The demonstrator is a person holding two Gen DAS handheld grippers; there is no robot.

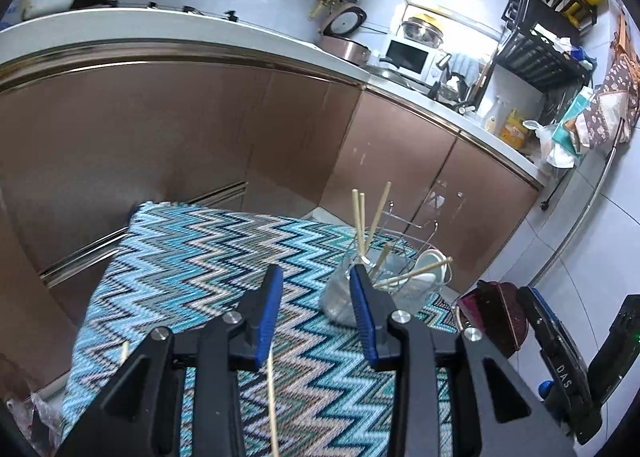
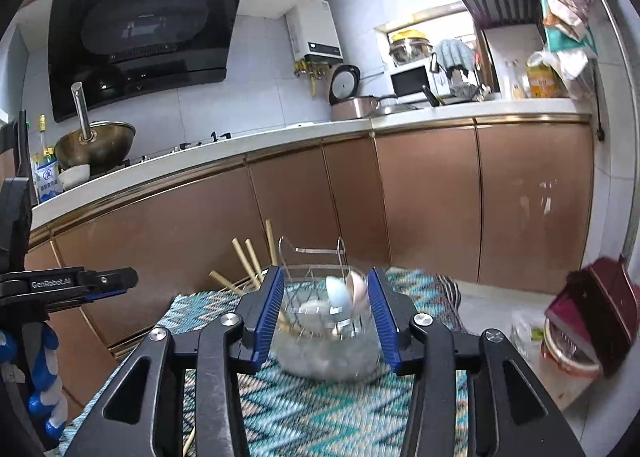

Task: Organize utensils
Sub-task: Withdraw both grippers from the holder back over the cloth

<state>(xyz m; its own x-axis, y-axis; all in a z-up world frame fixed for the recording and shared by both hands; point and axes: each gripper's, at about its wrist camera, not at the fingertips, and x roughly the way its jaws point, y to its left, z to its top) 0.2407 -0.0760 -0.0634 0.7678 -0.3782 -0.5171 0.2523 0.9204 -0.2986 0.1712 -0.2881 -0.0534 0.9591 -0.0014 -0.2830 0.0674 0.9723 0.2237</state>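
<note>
A clear utensil holder (image 1: 384,281) with a wire rack stands at the far right of the zigzag cloth (image 1: 192,257). Several wooden chopsticks (image 1: 362,217) lean in it, beside pale spoons (image 1: 430,269). One loose chopstick (image 1: 273,405) lies on the cloth under my left gripper (image 1: 316,271). That gripper is open and empty, just left of the holder. In the right wrist view my right gripper (image 2: 325,273) is open, and the holder (image 2: 328,345) with its spoons (image 2: 340,291) and chopsticks (image 2: 248,261) sits just beyond its tips, untouched. The left gripper's fingers (image 2: 116,281) show at the left edge.
Brown kitchen cabinets (image 2: 432,197) under a white counter (image 2: 280,133) stand close behind the table. A dark red box and a round container (image 2: 584,321) sit low on the right. Another chopstick end (image 1: 125,351) shows at the cloth's near left.
</note>
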